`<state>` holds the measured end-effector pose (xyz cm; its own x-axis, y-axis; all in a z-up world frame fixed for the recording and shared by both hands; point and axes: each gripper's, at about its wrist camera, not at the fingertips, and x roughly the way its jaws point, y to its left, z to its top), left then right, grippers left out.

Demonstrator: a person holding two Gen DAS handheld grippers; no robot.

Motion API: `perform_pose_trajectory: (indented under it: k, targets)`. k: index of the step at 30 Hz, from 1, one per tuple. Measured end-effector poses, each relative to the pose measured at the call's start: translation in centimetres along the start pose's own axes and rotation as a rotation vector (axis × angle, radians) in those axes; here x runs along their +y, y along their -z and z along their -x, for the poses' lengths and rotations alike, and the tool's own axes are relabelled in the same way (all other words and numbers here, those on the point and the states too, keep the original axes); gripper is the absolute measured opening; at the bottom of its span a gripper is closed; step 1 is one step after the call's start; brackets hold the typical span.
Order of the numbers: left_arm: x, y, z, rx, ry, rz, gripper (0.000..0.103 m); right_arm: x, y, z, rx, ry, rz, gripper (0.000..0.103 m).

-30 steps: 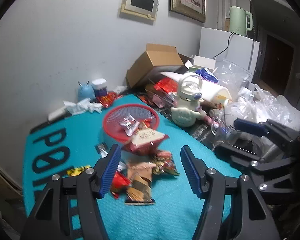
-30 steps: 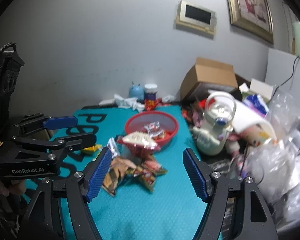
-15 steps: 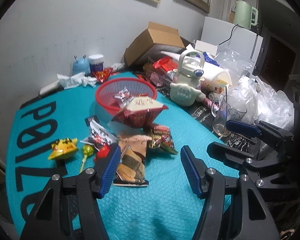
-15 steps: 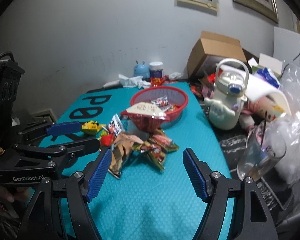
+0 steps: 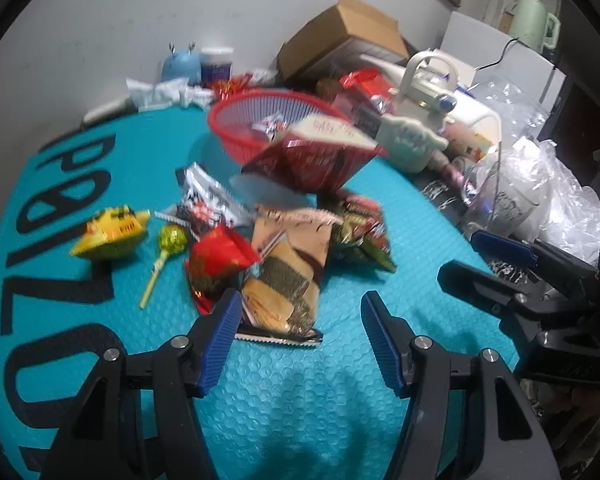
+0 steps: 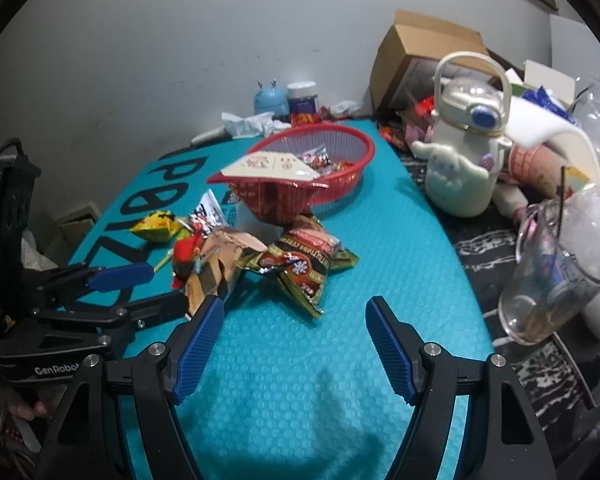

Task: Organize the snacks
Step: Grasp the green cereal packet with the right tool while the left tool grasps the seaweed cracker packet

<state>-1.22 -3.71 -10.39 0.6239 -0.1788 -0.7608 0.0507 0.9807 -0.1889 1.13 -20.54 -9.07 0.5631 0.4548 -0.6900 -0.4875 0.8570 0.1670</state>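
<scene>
My left gripper (image 5: 298, 340) has its jaws apart, empty, tilted down over the teal mat (image 5: 300, 412), a tan packet (image 5: 286, 276) just ahead of its tips. Only the left view gives me the lollipop (image 5: 168, 246) clearly. My right gripper (image 6: 294, 342) is parted too, holding nothing, angled down before the green packets (image 6: 304, 264); only this view shows the glass (image 6: 556, 264) whole. Farther on sits the red basket (image 6: 354, 148) with snacks inside, a red pouch (image 6: 272, 188) leaning at its front. Beyond, a cream bottle (image 6: 464, 152), a box (image 6: 424, 48), the grey wall.
</scene>
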Motion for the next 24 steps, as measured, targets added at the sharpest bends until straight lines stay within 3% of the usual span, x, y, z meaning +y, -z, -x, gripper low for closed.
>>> perform_pose_trajectory:
  k: [10, 24]
  targets:
    - [1.3, -0.1, -3.8, 0.079, -0.033, 0.044, 0.061, -1.7, -1.1, -3.8, 0.072, -0.042, -0.063, 0.078]
    - [2.2, -1.1, -6.2, 0.125, 0.005, 0.077, 0.061, -3.1, -3.8, -8.9, 0.162, -0.155, -0.17, 0.081]
